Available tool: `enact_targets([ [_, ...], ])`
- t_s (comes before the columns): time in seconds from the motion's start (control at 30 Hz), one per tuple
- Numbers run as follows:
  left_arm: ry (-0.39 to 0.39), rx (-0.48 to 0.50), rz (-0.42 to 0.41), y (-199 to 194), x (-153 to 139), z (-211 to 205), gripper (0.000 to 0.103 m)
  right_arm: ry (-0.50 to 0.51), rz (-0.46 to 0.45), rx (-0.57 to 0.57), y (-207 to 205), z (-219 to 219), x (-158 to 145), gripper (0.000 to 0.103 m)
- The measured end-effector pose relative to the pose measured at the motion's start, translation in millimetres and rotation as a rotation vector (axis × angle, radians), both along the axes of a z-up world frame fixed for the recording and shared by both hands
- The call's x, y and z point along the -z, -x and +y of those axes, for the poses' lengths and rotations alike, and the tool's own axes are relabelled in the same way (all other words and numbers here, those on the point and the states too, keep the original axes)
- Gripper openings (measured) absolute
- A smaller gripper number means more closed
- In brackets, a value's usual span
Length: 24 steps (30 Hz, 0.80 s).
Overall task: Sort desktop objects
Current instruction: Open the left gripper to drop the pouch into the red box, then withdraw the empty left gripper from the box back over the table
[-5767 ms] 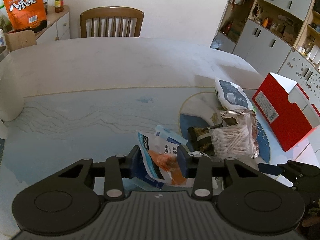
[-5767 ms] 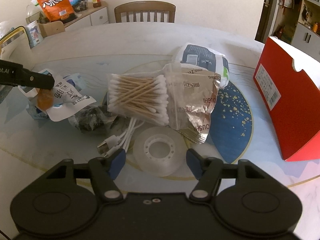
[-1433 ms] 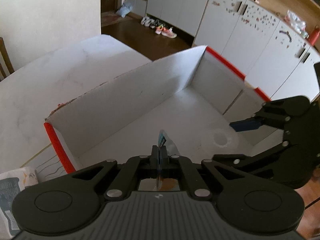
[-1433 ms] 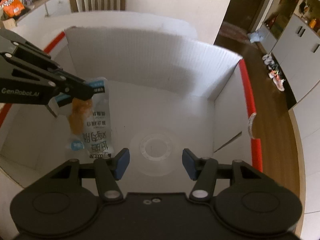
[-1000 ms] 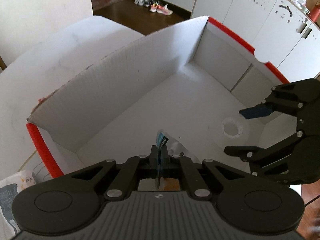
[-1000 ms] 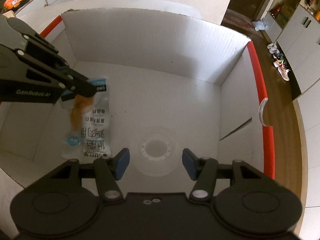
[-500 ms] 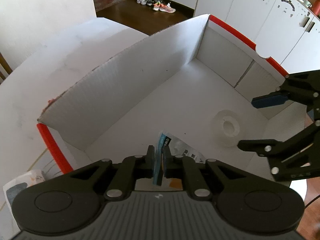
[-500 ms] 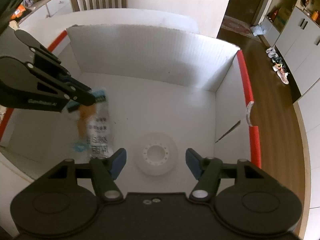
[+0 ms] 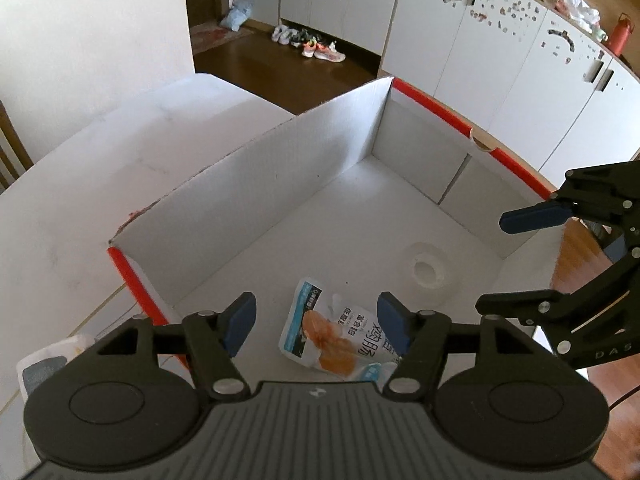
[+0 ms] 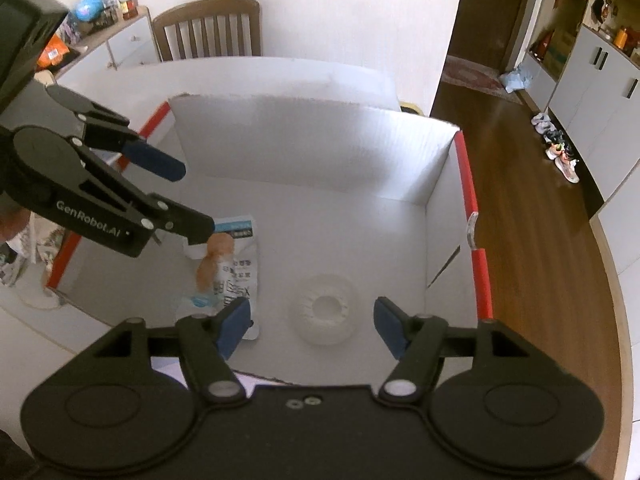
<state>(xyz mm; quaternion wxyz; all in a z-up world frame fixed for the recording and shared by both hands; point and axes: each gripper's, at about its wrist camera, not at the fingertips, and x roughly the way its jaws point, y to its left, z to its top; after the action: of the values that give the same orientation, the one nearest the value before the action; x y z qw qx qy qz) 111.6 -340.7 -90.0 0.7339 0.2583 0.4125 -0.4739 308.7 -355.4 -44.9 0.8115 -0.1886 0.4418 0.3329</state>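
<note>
Our left gripper (image 9: 312, 322) has just spread its jaws, dropping the snack pouch (image 9: 340, 336) onto the box (image 9: 256, 172) floor near the tape roll (image 9: 428, 270). Our right gripper (image 10: 308, 326) has also been opening, nothing between its pads; both items are sorted, so more desktop clutter comes next.

A wooden chair (image 10: 208, 26) by the wall — shoes (image 9: 308, 42) on the floor

The left gripper (image 9: 316, 322) jaws have just been opening, nothing pinched; below them the snack packet (image 9: 340, 336) lies on the box (image 9: 248, 176) floor near the tape roll (image 9: 428, 270).
</note>
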Motion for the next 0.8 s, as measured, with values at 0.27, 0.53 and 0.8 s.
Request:
enact_targets([
  [0.27, 0.053, -0.002, -0.025, 16, -13, 11, 0.067, -0.037, -0.019, -0.003, 11, -4, -11, 0.07],
  [0.53, 0.086, -0.01, -0.052, 28, -22, 23, 0.095, -0.069, -0.025, -0.019, 24, -5, -17, 0.076],
  [0.8, 0.148, -0.042, -0.092, 36, -34, 48, 0.103, -0.12, -0.041, -0.03, 44, -7, -25, 0.087],
])
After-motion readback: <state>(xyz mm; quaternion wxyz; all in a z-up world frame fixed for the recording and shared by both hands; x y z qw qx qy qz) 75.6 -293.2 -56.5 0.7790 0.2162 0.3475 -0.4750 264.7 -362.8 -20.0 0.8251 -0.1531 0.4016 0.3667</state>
